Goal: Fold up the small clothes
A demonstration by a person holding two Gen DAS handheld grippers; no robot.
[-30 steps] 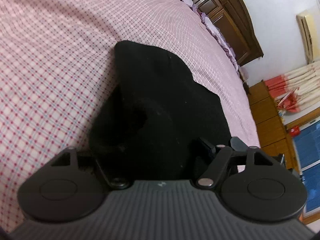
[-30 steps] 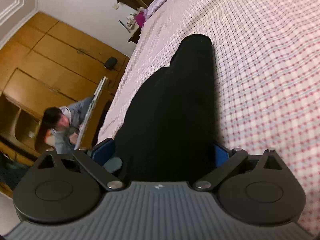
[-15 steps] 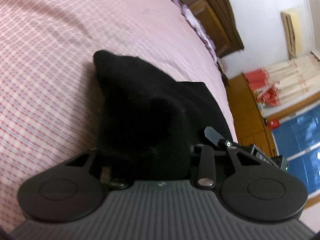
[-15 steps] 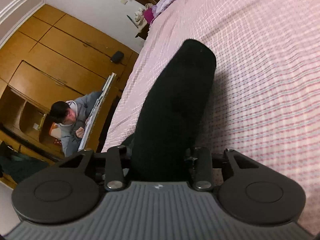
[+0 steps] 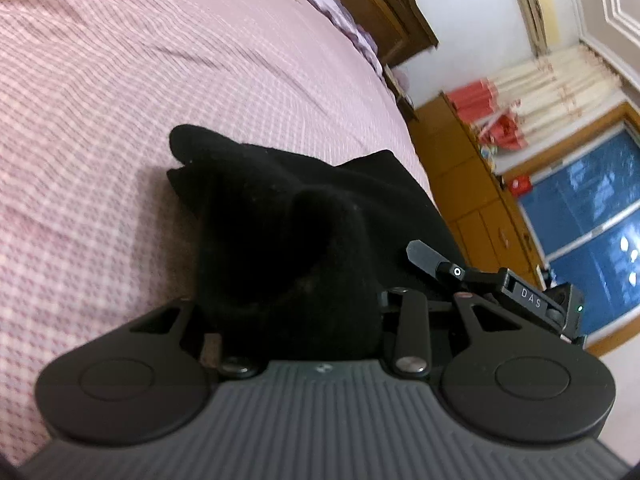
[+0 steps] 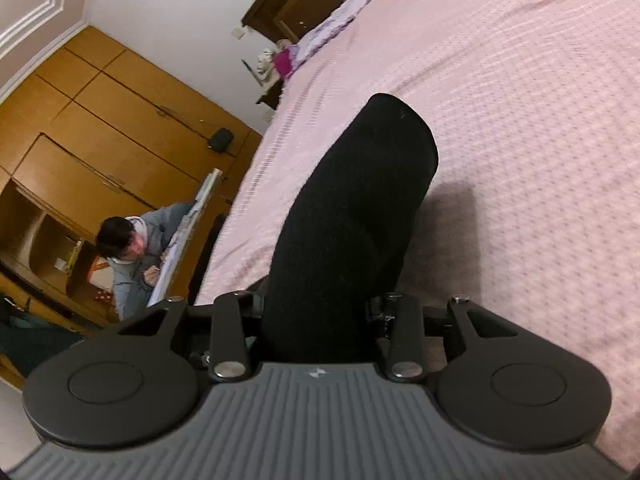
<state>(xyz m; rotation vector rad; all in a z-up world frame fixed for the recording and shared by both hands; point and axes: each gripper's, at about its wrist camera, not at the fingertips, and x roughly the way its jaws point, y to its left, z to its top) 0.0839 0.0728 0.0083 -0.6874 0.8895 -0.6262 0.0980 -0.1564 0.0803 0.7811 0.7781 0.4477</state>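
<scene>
Garment [image 5: 288, 248] bunched between closed left tool [image 5: 300, 320] fingers.

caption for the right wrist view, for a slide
Right gripper shut on a black garment, lifting it above the pink checked bedspread.

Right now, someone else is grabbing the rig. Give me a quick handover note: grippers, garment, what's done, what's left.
Left gripper: shut on the black garment, cloth bunched between its fingers.
Right gripper: shut on the same black garment, which runs forward from it as a narrow band.
Garment: one end rests on the pink checked bedspread; the gripped ends look raised above it. The right gripper's fingers show in the left wrist view, close beside.
Done: both edges gripped and lifted.
Left: lay the held edges down to finish the fold, let go, flatten it. Whether any fold is already in cannot be told.
</scene>
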